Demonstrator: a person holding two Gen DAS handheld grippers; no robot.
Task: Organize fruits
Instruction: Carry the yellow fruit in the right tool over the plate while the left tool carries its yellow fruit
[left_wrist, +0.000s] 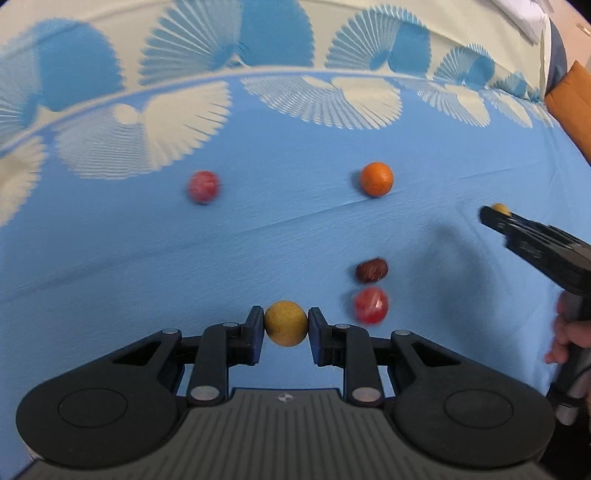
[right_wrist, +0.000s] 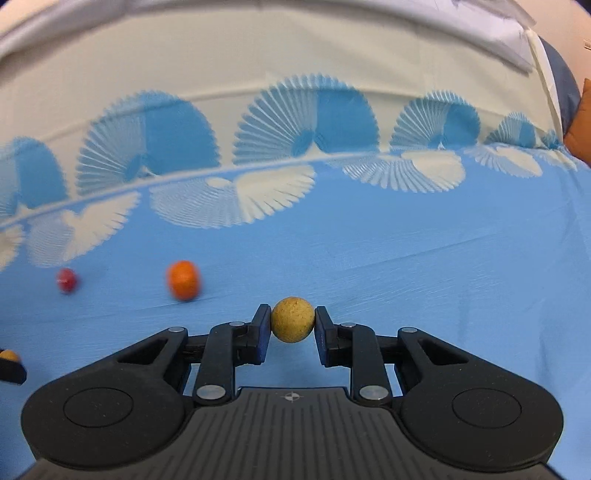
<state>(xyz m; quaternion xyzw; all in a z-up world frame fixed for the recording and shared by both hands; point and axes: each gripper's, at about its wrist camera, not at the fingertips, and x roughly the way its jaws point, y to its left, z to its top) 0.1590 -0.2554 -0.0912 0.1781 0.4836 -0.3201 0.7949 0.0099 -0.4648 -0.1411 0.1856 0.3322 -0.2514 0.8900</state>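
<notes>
Left wrist view showed the left gripper (left_wrist: 286, 325) with jaws clamped on a smooth round yellow fruit (left_wrist: 286, 323), nearest the glossy red fruit (left_wrist: 371, 305) just right of it. The right gripper (right_wrist: 293, 325) likewise pinched a speckled yellow ball-shaped fruit (right_wrist: 293, 319), right of the round orange fruit (right_wrist: 183, 280) on the blue patterned cloth (right_wrist: 406, 258).

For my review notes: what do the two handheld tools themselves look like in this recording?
Both match: the left tool and right tool have black linkage arms with silver pivot pins, blue-edged finger pads, two round black housings and a ribbed grey centre plate with a small cross mark. A bare hand shows at the right tool's black handle; no sleeve or cable is visible.
</notes>
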